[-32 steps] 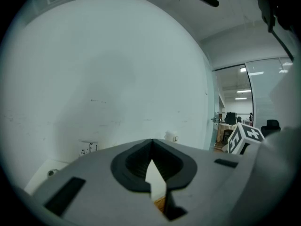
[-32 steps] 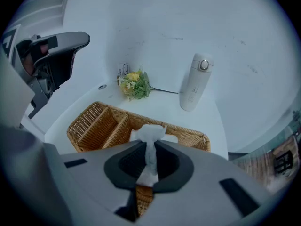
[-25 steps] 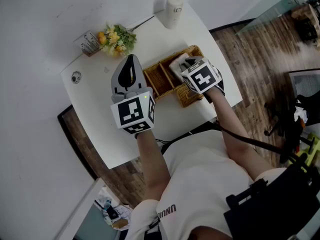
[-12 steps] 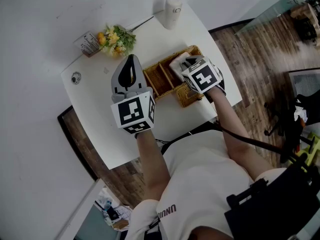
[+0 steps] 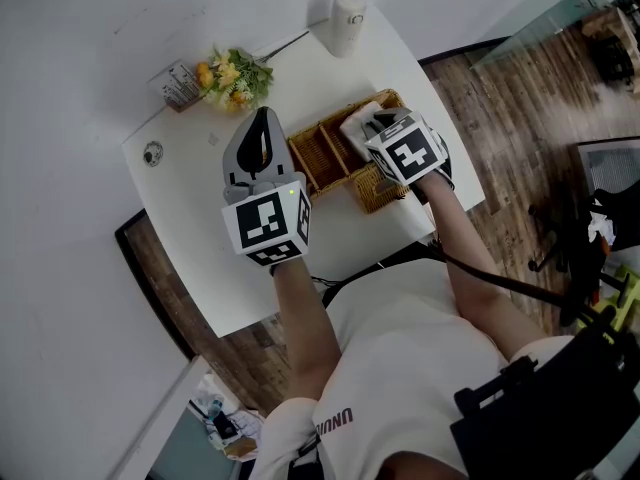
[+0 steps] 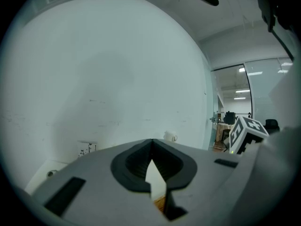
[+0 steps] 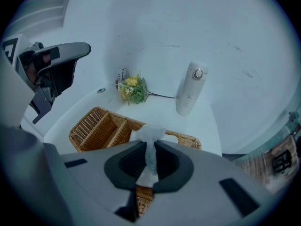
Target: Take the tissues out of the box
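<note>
One right gripper, smooth grey plastic, jaws clamped on one white crinkled tissue. The thin soft sheet is pinched into a narrow strip between the pads, with a puffed tuft above the tips and a flat corner below. The tissue sits over the right end of one rectangular woven wicker basket, honey-brown with a coarse weave. Two long narrow compartments show on its left side (the rest is under the jaws, so I can't tell which section the tissue comes from). In the head view the basket lies centre-right on the smooth white rounded-corner table, with the right gripper tilted down over it. One left gripper is held left of the basket, apart from it, pointing toward the top of the frame. Its own view shows the curved tips meeting with nothing between them, so it is closed and empty. Each gripper carries one black-and-white square-marker cube, two in all. Upper left of the table is one bunch of yellow flowers with green leaves, with one small clear card holder just beside it. One tall glossy white cylinder bottle with a round button stands at top centre. One small round disc lies near the table's left edge. The dark wood plank floor shows on the right.
</note>
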`<state>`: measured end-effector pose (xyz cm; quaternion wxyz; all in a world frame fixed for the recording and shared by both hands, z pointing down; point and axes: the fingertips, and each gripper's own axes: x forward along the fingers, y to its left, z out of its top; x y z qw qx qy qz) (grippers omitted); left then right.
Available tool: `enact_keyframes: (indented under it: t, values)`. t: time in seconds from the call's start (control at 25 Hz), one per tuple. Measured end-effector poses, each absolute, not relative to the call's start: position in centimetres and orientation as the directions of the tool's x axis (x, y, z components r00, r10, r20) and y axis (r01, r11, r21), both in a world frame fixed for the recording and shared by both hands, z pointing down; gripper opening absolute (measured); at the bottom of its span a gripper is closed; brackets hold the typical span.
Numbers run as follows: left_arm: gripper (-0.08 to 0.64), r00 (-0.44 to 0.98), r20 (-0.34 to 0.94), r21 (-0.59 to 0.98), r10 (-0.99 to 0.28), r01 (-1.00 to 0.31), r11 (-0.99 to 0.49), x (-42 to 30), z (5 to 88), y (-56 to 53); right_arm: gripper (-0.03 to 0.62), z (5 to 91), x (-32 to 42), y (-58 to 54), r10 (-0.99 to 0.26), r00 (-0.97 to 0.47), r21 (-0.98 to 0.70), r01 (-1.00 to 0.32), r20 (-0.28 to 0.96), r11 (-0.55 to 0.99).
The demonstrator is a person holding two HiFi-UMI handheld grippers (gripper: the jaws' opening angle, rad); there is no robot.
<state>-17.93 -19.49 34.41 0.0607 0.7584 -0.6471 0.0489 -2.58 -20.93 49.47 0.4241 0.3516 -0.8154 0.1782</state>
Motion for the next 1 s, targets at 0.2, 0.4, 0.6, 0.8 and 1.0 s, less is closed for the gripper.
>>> enact_keyframes:
  t: [0.2,0.4,0.6,0.8,1.0]
  values:
    - [0.014,0.159,0.154,0.028,-0.975,-0.987,-0.157,-17.9,34.5,-19.5,0.035,49.3,-2.6,-21.0,-0.426,-0.394,0.009,-0.726,0.815,0.688]
    - [0.014,0.16,0.153,0.029,-0.975,-0.987,-0.157,-17.8,34.4,-19.5,0.035,49.0,-2.5,-21.0,-0.43,-0.394,0.01,-0.727,0.812,0.686]
    - [0.014,0.158,0.152,0.035,-0.976,-0.987,-0.155,-17.9,34.4,-19.4,0.035,48.7,-2.5,-21.0,-0.431,-0.397,0.009,-0.727,0.81,0.687]
    - [0.014,0.159,0.154,0.032,-0.975,-0.987,-0.156,-17.9,34.4,-19.4,0.035,48.3,-2.6,-21.1,-0.434,-0.403,0.005,-0.728,0.806,0.686]
    - [0.014,0.159,0.153,0.037,-0.975,-0.987,-0.156,-18.0,34.4,-19.4,0.034,48.1,-2.6,-21.2,-0.436,-0.404,0.006,-0.728,0.804,0.686]
